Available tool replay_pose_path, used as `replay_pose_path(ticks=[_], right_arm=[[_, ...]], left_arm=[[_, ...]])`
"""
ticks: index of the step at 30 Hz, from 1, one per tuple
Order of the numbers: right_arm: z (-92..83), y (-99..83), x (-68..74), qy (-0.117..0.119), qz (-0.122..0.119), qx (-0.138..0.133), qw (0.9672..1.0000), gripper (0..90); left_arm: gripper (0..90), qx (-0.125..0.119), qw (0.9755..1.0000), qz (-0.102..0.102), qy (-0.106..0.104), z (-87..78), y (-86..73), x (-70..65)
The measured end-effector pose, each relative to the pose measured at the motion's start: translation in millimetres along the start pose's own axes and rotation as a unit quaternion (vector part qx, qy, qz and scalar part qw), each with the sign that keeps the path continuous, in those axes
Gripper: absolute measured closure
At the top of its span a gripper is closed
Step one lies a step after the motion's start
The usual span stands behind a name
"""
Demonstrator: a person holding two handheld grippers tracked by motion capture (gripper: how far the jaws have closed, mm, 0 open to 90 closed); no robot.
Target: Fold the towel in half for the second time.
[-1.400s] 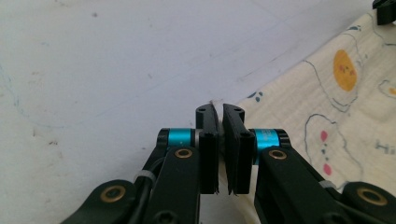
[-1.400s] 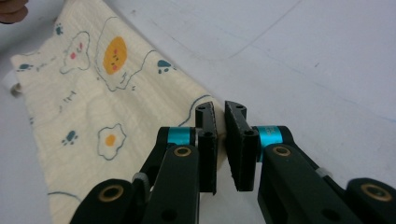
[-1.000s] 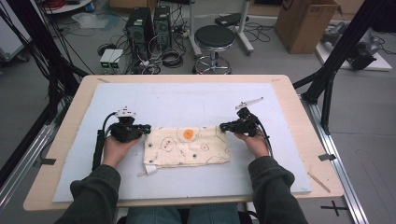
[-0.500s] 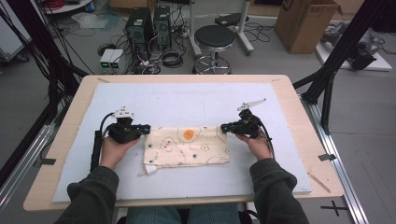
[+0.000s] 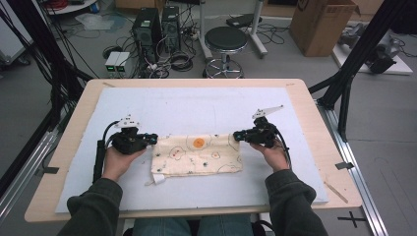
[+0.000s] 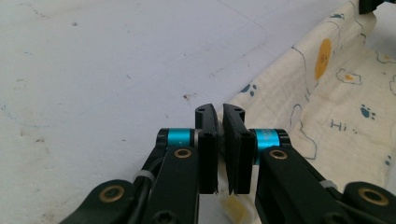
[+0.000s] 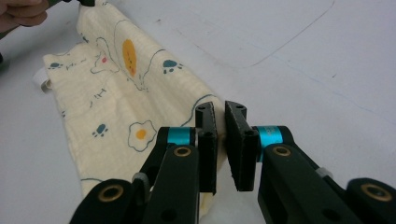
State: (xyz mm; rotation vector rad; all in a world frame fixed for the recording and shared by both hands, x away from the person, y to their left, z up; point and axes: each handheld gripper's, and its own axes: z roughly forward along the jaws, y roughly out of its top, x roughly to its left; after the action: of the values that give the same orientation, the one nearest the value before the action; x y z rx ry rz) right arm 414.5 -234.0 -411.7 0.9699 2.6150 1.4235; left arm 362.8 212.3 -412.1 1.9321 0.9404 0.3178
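Observation:
A cream cloth (image 5: 196,155) printed with fried eggs and paw marks lies folded into a flat rectangle on the white mat (image 5: 196,108). My left gripper (image 5: 153,139) is at its far left corner, the jaws nearly together with the cloth's edge (image 6: 336,102) pinched between the pads. The left gripper (image 6: 220,112) shows a scrap of cream fabric in the narrow gap. My right gripper (image 5: 236,134) is at the far right corner. The right gripper (image 7: 220,109) is shut the same way on the cloth's (image 7: 116,93) corner. Both hands rest on the mat.
The mat covers most of a wooden table (image 5: 314,113). A thin wooden stick (image 5: 335,191) lies near the table's right front corner. A white tag (image 5: 158,178) sticks out at the cloth's near left corner. Beyond the table stand a stool (image 5: 225,42), computer towers (image 5: 156,27) and a cardboard box (image 5: 319,24).

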Motion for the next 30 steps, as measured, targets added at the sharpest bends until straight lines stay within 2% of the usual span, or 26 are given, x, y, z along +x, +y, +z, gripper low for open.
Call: replay_pose_path(ticks=[1, 6, 17, 30], right_arm=[[-0.5, 0.1, 0.7, 0.001, -0.005, -0.001, 1.0000, 83.2], [-4.6, 0.4, 5.6, 0.004, -0.010, -0.002, 0.9999, 83.2], [-10.6, 0.3, 15.7, 0.008, -0.024, -0.005, 0.9997, 83.1], [-12.2, -13.9, 18.8, 0.018, -0.021, -0.003, 0.9996, 83.0]], left_arm=[[83.9, 0.000, 1.0000, 0.005, -0.003, -1.4, -0.4, -0.2], [83.7, -0.006, 1.0000, 0.004, -0.007, -3.7, -2.2, -2.0], [83.6, -0.005, 0.9996, 0.023, -0.015, -10.8, -4.9, -8.9], [82.7, -0.003, 0.9992, 0.033, -0.023, -13.6, -12.2, -14.6]])
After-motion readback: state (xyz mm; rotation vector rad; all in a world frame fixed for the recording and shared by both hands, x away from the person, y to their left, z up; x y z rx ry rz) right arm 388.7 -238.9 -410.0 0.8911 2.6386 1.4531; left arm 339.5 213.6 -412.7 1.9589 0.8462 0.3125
